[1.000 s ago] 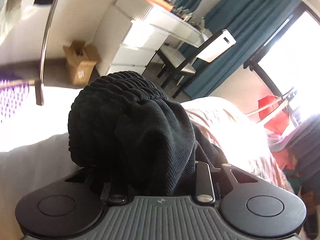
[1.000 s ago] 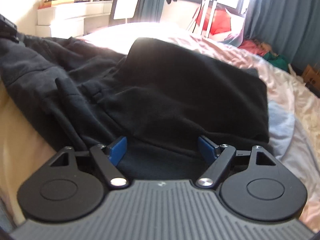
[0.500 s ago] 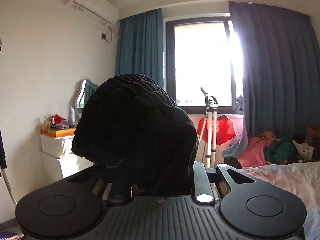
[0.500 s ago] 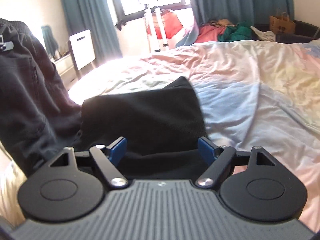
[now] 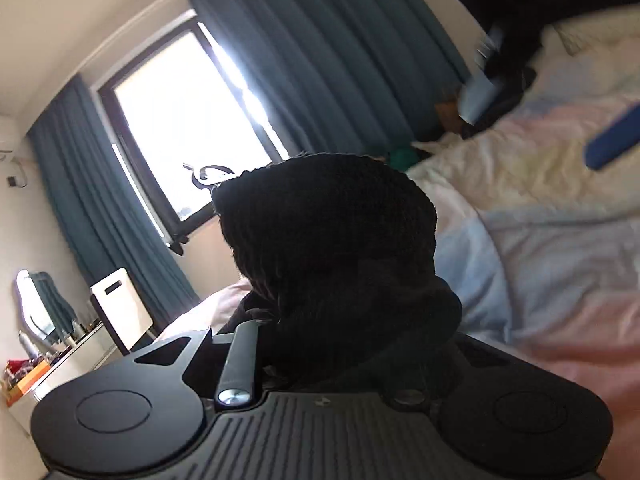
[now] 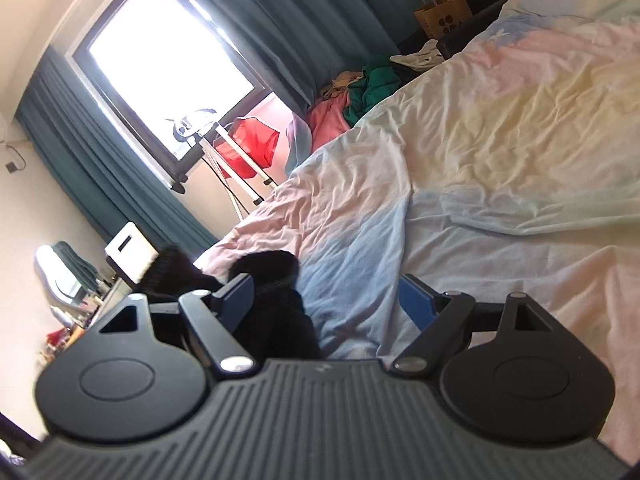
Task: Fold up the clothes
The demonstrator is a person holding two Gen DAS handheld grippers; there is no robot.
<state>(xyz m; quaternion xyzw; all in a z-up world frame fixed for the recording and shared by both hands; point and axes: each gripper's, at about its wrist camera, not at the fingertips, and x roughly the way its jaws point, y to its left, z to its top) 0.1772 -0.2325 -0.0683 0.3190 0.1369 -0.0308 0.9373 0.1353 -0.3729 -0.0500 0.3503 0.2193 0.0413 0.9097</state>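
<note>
My left gripper [image 5: 328, 332] is shut on a black ribbed garment [image 5: 332, 240], which bunches up over its fingers and hides the tips. My right gripper [image 6: 328, 296] stands open with its blue pads [image 6: 416, 304] wide apart over the pastel bed sheet [image 6: 500, 152]. A fold of the black garment [image 6: 276, 288] hangs just beside its left pad, and I cannot tell whether they touch. In the left wrist view, a blue finger of the right gripper [image 5: 612, 140] shows blurred at the upper right, above the bed sheet [image 5: 560, 248].
A window [image 6: 168, 60] with teal curtains [image 6: 300, 12] lies ahead. A heap of clothes [image 6: 360, 92] and a paper bag [image 6: 440, 12] sit beyond the bed. A red bag on a stand [image 6: 248, 148], a white chair [image 6: 128, 252] and a dresser [image 5: 60, 364] stand at left.
Both views have swung and rolled, from the dresser round to the window and bed. The black garment once spread before the right gripper now shows only beside its left pad. The left grip holds.
</note>
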